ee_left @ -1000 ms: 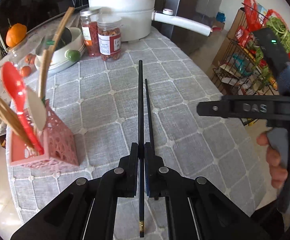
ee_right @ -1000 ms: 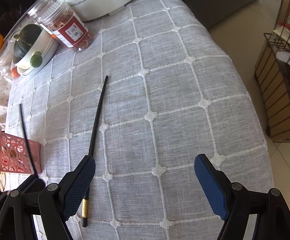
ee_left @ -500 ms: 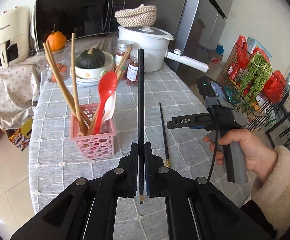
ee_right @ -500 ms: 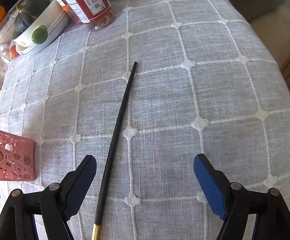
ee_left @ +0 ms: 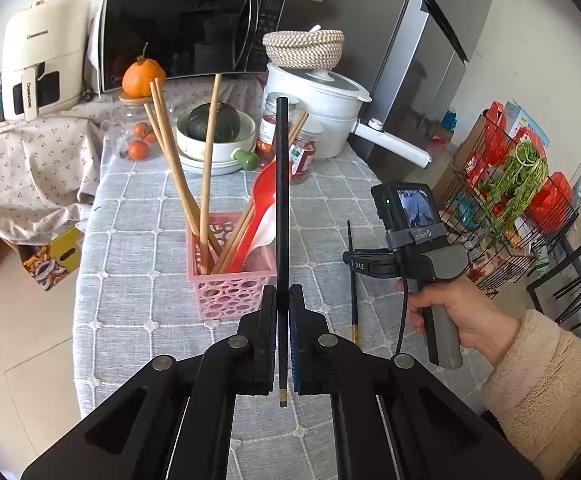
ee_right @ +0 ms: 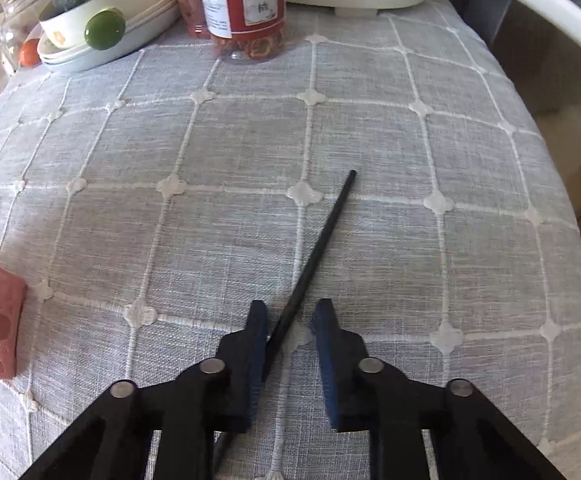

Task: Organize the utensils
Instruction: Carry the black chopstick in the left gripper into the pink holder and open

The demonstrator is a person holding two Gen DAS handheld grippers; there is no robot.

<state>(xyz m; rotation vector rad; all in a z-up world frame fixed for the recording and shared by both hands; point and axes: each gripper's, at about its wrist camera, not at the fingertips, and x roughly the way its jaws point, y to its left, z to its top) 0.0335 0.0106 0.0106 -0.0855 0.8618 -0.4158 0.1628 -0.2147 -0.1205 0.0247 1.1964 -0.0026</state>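
While left claw (ee_left: 282, 312) pinches one chopstick (ee_left: 282, 216), right claw (ee_right: 288, 332) straddles another (ee_right: 318, 248).

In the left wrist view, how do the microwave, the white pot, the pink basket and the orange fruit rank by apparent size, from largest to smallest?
1. microwave
2. white pot
3. pink basket, though it looks close to the pot in size, and it stands nearer the camera, so this order is unsure.
4. orange fruit

"CHANGHONG" on air fryer (ee_left: 46, 56); "DAS" on right gripper (ee_left: 356, 266).
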